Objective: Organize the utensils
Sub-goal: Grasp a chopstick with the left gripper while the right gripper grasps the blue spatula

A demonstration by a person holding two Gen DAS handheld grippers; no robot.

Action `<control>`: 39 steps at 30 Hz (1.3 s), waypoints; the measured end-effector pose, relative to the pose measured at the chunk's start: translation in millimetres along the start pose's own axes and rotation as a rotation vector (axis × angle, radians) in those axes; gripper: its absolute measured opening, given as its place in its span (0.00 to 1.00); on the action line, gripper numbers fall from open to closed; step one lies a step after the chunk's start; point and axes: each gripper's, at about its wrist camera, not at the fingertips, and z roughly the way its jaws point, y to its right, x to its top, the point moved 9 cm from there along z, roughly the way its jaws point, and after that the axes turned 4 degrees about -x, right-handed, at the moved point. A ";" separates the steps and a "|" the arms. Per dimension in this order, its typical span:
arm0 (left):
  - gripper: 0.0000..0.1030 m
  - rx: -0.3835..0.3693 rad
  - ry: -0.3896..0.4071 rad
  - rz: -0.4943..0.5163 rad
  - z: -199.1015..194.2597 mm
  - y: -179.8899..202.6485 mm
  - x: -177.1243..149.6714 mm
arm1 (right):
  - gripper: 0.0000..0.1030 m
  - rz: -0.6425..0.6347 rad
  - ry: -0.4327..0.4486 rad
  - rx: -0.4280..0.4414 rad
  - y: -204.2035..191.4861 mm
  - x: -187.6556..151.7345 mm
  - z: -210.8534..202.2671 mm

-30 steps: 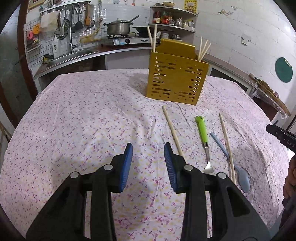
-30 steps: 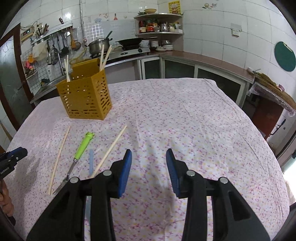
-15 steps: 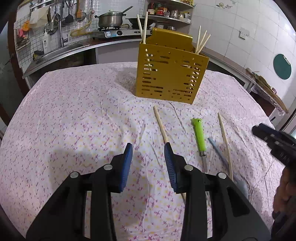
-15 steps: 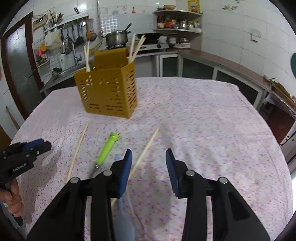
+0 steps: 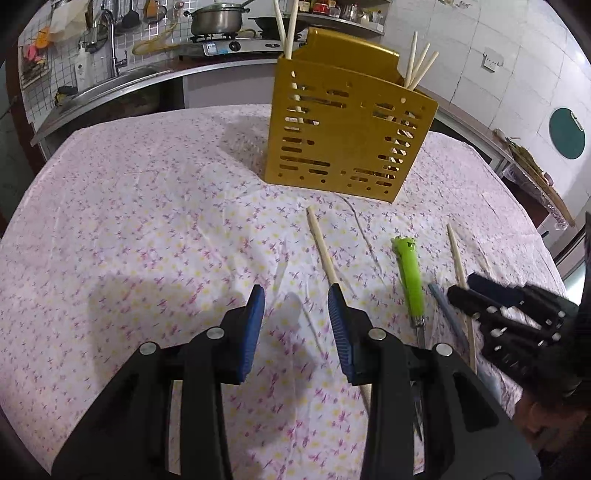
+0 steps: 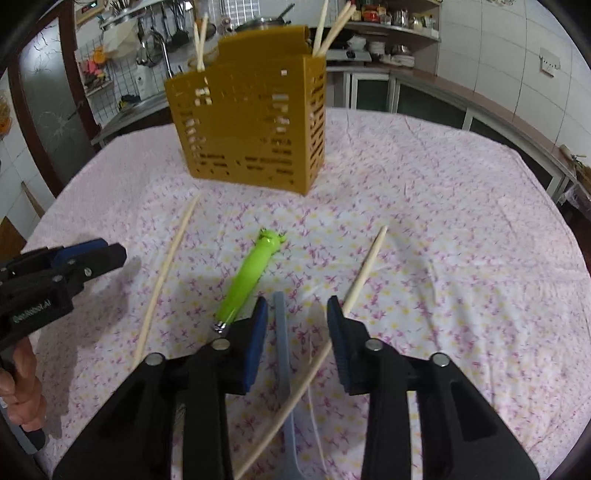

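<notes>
A yellow slotted utensil holder stands on the flowered tablecloth with several chopsticks upright in it. In front of it lie a chopstick, a green-handled fork, a grey-blue spoon and a second chopstick. My left gripper is open and empty, its right finger over the first chopstick. My right gripper is open, low over the spoon handle and second chopstick; it also shows in the left wrist view.
The tablecloth covers the whole table. Behind it runs a kitchen counter with a sink, a pot on a stove and shelves. The left gripper shows at the left edge of the right wrist view.
Both grippers have moved forward and lower toward the utensils. The right gripper has shifted left, so the spoon and chopstick now lie between its fingers. Both stay open.
</notes>
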 end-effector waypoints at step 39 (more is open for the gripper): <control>0.03 0.051 -0.040 0.009 78.1 13.3 49.4 | 0.07 0.049 -0.019 0.034 24.0 29.2 27.8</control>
